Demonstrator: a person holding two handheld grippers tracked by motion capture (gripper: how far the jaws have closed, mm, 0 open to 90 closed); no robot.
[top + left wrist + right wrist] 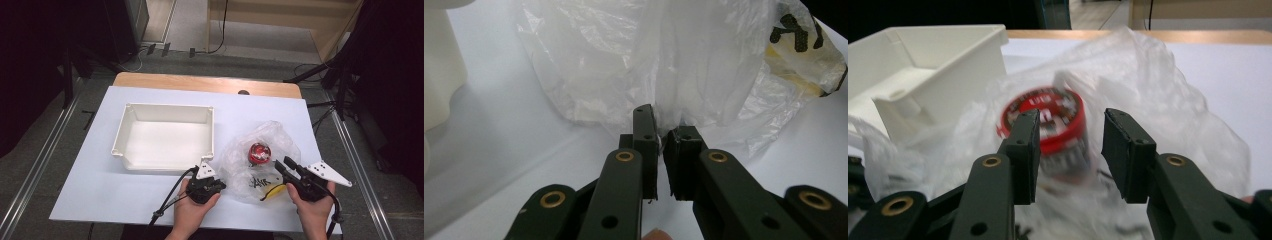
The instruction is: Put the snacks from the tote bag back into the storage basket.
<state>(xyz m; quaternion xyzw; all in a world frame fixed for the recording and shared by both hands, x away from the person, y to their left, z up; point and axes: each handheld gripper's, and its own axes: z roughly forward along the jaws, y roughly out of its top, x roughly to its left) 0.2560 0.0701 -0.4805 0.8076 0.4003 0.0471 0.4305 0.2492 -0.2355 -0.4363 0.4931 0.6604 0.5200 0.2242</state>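
Note:
A crumpled clear plastic bag point(260, 150) lies on the white table right of centre, with black print and a yellow patch point(274, 192) at its near edge. A red-lidded can point(259, 152) stands upright inside it. My left gripper point(216, 176) sits at the bag's left edge, shut on a fold of the plastic bag point(704, 60). My right gripper point(281, 165) is open at the bag's right side. In the right gripper view the red-lidded can point(1048, 122) lies just beyond my open right gripper point(1070, 150), slightly left of the gap.
An empty white bin point(165, 136) stands left of the bag, close to my left gripper. Its corner shows in the right gripper view as the white bin point(933, 70). The table's near edge point(150, 222) runs just under both hands.

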